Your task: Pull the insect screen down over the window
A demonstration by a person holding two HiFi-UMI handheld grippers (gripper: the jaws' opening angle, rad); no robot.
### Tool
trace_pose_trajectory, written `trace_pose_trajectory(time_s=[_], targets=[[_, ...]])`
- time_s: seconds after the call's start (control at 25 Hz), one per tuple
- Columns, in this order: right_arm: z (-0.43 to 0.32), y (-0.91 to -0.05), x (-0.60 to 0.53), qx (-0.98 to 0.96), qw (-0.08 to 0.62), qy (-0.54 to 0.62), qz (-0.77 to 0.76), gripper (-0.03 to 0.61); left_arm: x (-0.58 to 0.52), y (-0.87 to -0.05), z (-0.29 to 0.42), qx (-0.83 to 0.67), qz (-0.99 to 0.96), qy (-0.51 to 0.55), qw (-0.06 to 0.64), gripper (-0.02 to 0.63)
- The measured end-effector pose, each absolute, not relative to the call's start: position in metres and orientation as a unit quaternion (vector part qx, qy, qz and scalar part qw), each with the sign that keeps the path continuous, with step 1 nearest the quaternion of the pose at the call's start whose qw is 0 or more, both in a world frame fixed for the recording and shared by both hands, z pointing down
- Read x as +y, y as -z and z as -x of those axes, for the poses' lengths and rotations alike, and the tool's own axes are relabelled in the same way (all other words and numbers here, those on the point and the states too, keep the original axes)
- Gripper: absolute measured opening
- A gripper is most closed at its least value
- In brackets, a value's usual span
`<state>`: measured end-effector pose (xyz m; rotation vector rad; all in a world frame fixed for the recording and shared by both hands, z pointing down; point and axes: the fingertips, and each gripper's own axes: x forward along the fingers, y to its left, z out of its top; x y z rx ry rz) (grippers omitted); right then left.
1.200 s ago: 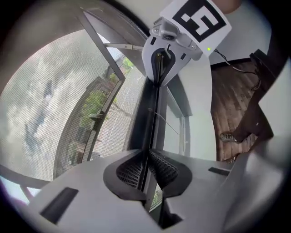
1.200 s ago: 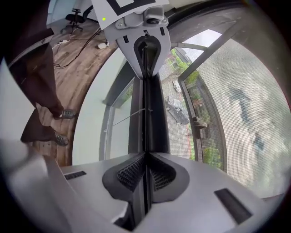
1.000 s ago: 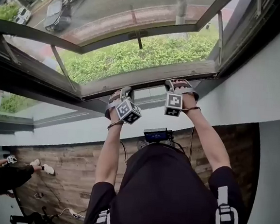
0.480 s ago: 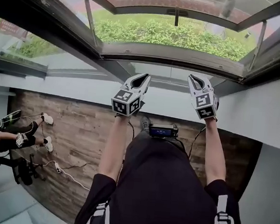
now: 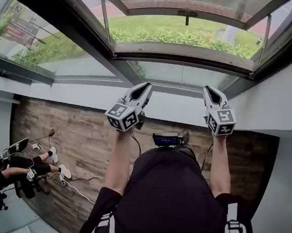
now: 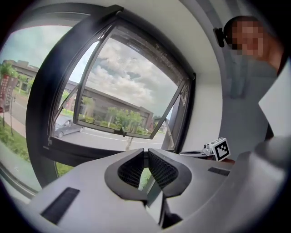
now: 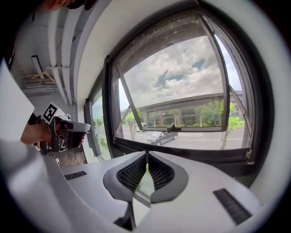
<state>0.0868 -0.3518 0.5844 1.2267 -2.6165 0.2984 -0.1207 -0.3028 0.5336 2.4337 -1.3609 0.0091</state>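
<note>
Grippers, two: the left gripper (image 5: 146,86) and the right gripper (image 5: 209,89), each with jaws pressed together on nothing. They are held side by side before the white wall (image 5: 82,95) under the one window (image 5: 182,52). Its single sash (image 5: 187,11) stands swung outward, and the insect screen cannot be made out. A second ago both grippers were up against the window's frame; now they hang clear of it.
</note>
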Motion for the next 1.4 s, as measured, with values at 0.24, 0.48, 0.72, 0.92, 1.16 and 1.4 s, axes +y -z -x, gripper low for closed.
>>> trace_pose_trajectory(time_s=[0.24, 0.48, 0.72, 0.92, 1.16, 1.4], targets=[[-0.094, -0.574, -0.259, -0.862, 0.096, -0.131, -0.480, 0.020, -0.222, -0.518, 0.143, -0.441, -0.879, 0.031, 0.179, 0.034], [-0.073, -0.560, -0.149, -0.844, 0.089, -0.138, -0.510, 0.020, -0.148, -0.516, 0.191, -0.424, -0.882, 0.079, 0.191, 0.034], [-0.081, -0.552, -0.075, -0.827, 0.095, -0.139, -0.537, 0.020, -0.087, -0.522, 0.187, -0.392, -0.891, 0.100, 0.205, 0.034], [-0.070, -0.530, -0.046, -0.837, 0.078, -0.115, -0.530, 0.020, -0.055, -0.499, 0.193, -0.393, -0.895, 0.116, 0.176, 0.034], [-0.084, -0.523, 0.007, -0.840, 0.068, -0.114, -0.526, 0.020, -0.010, -0.482, 0.191, -0.408, -0.888, 0.136, 0.164, 0.034], [-0.142, -0.519, 0.073, -0.836, 0.038, -0.125, -0.533, 0.020, 0.042, -0.465, 0.136, -0.389, -0.898, 0.137, 0.157, 0.032]])
